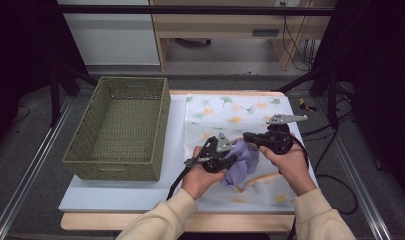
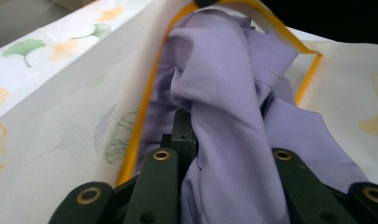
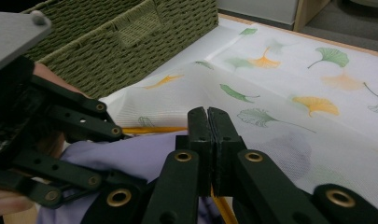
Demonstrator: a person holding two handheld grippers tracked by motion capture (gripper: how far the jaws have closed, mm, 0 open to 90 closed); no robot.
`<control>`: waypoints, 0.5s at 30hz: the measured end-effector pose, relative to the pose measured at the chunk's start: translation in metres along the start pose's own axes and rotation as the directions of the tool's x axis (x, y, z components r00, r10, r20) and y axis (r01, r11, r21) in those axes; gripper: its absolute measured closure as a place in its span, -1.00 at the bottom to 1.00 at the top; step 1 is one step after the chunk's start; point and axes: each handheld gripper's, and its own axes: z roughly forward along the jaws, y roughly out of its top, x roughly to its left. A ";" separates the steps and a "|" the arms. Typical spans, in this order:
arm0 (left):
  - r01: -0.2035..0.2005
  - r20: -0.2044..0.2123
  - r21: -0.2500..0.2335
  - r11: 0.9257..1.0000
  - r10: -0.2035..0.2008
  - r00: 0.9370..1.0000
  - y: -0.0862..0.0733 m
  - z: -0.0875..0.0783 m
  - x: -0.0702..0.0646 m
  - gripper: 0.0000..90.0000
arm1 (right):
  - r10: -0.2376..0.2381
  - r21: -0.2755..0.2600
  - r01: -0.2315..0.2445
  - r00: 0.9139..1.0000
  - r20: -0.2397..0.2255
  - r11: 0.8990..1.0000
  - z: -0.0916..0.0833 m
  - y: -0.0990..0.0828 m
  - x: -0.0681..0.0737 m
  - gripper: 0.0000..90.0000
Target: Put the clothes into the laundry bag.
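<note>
No readable text anywhere. No labels, brands, numbers or signs to make out on anything on surface. Mesh bag [image 1: 225,120] carries ginkgo-leaf print only, no lettering. Small plate on cabinet drawer [image 1: 265,33] at back too small and blurred to read.

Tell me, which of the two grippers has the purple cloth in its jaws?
The left gripper: the purple cloth runs between its jaws. The right gripper instead pinches the yellow-trimmed edge of the mesh bag, jaws pressed together.
</note>
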 end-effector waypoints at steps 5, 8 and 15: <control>-0.018 -0.041 0.011 1.000 0.018 0.999 -0.007 0.013 -0.002 0.62 | -0.008 -0.003 0.008 1.000 -0.006 1.000 0.001 0.000 0.001 0.98; -0.005 -0.049 0.006 1.000 0.005 0.999 -0.011 0.019 -0.001 0.61 | -0.006 0.001 0.006 1.000 -0.007 1.000 0.001 -0.001 0.001 0.98; 0.026 -0.081 -0.038 0.999 -0.029 0.996 -0.021 0.029 0.004 0.49 | 0.001 0.011 -0.001 1.000 -0.012 1.000 0.005 -0.008 0.000 0.98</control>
